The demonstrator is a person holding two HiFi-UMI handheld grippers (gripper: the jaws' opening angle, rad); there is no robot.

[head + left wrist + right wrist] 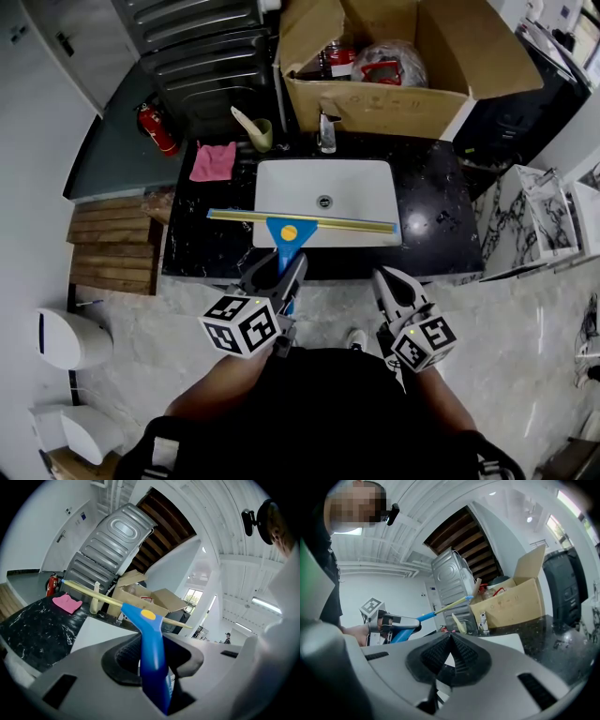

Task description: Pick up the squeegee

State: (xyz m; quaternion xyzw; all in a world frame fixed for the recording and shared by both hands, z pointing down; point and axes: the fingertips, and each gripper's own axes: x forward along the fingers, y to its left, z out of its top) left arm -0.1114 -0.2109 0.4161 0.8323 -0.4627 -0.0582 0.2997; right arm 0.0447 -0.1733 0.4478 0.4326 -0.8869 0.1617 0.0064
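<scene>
Your left gripper [284, 270] is clamping its ribbed black pads on the smooth blue plastic handle of the squeegee [290, 232], holding its long, straight yellowish blade across the near part of the white rectangular sink [361, 178]; your right gripper [387, 281] is hovering to the right, jaws pressed together, empty

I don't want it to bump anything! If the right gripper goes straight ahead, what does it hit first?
The right gripper would likely meet the sink first; if it clears that, the tap. Depth is unclear.
</scene>
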